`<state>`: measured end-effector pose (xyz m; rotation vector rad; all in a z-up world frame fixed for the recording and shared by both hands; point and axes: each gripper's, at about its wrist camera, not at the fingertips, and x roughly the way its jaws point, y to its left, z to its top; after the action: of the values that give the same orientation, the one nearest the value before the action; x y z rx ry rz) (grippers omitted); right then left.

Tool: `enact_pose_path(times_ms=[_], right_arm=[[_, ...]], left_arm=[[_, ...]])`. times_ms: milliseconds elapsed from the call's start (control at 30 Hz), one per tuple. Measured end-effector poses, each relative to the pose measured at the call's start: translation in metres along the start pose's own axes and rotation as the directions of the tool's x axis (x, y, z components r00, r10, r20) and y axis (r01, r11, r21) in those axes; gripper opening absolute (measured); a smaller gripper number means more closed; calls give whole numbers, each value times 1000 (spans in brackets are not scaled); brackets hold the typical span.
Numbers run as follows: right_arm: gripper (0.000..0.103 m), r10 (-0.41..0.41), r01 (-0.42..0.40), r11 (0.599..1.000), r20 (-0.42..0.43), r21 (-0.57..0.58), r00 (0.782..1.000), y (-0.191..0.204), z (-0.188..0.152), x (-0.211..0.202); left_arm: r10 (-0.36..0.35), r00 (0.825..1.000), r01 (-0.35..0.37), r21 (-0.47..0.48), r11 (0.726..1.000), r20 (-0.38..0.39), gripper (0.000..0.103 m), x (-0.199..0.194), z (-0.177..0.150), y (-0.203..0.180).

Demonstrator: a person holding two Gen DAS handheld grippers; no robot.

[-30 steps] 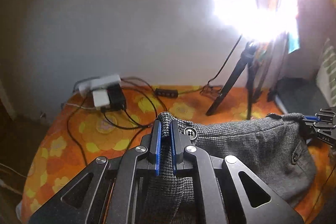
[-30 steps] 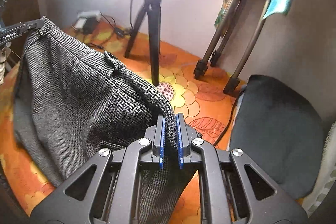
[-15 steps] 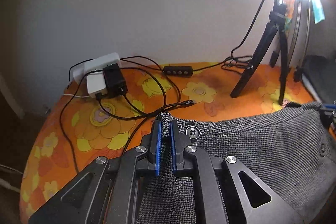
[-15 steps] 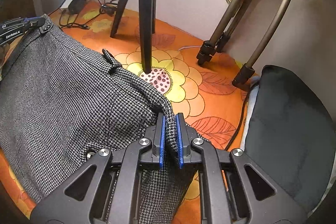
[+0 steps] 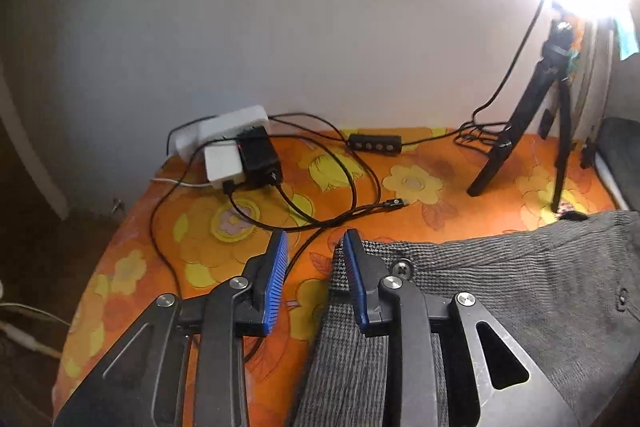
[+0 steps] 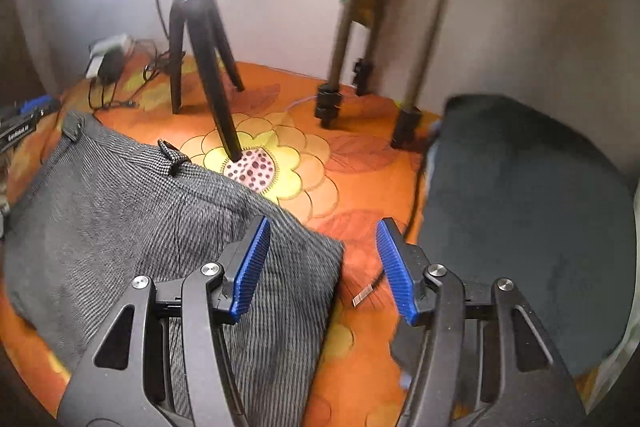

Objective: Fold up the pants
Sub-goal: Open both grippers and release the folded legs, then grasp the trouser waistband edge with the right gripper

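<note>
Grey houndstooth pants point(image 5: 500, 287) lie flat on the orange flowered cloth point(image 5: 200, 239), waistband toward the wall, with a metal button point(image 5: 402, 268) near the left corner. My left gripper point(image 5: 314, 247) is open; its right finger rests by the waistband's left corner, and nothing is held. In the right wrist view the pants point(image 6: 120, 219) lie at the left, a belt loop point(image 6: 172, 157) on the waistband. My right gripper point(image 6: 322, 233) is open above the waistband's right corner, empty. The left gripper's tip point(image 6: 24, 119) shows at the far left.
A white power strip with chargers point(image 5: 236, 147) and black cables point(image 5: 340, 195) lie at the back left. A black tripod point(image 6: 204, 67) and two grey stand legs point(image 6: 372, 27) stand on the cloth by the wall. A dark cushion point(image 6: 528, 211) lies at the right.
Both grippers have opened and let go of the waistband. The pants, held up a second ago, were lowered and now lie flat on the cloth.
</note>
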<state>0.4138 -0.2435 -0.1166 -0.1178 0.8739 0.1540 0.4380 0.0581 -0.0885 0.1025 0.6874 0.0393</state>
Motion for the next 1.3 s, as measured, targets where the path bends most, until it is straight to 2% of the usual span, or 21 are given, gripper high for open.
enact_pose_path(times_ms=[67,167,300,367,533,600,700,800,900,1000,1133,1267,1300], right_arm=[[58,6,-7,1000,11,14,1000,-3,-9,-13],[58,42,-43,999,42,31,998,-2,-29,-43],[58,88,-88,996,59,-5,994,18,-60,-78],[58,114,-114,993,58,-13,992,29,-69,-90],[58,184,-181,983,75,-44,980,61,-84,-121],[58,210,-205,976,85,-65,974,76,-89,-133],[58,243,-235,968,92,-91,966,96,-96,-145],[58,294,-283,951,79,-124,953,119,-104,-147],[58,343,-329,925,45,-192,938,152,-111,-142],[58,381,-371,896,-6,-242,924,185,-119,-132],[58,407,-405,873,-53,-271,912,220,-124,-116],[58,417,-416,860,-63,-294,907,245,-121,-106],[58,431,-431,854,-69,-291,900,251,-118,-103]], left_arm=[[-17,1000,17,3,1000,13,27,-15,-2,2],[-55,998,56,-17,998,14,37,-38,-10,9],[-106,994,105,-85,991,-13,42,-68,-30,27],[-126,992,121,-139,983,-27,50,-82,-43,38],[-158,984,131,-274,953,-79,52,-104,-81,64],[-183,977,138,-330,934,-110,52,-107,-96,72],[-218,969,149,-427,892,-117,52,-114,-115,80],[-228,965,149,-442,884,-132,52,-118,-126,77],[-269,953,172,-485,857,-137,52,-117,-133,75],[-282,946,174,-487,856,-160,52,-111,-138,70],[-318,931,179,-536,825,-178,52,-102,-143,71],[-337,923,183,-557,810,-187,52,-96,-145,70],[-339,922,183,-560,808,-188,52,-95,-145,69]])
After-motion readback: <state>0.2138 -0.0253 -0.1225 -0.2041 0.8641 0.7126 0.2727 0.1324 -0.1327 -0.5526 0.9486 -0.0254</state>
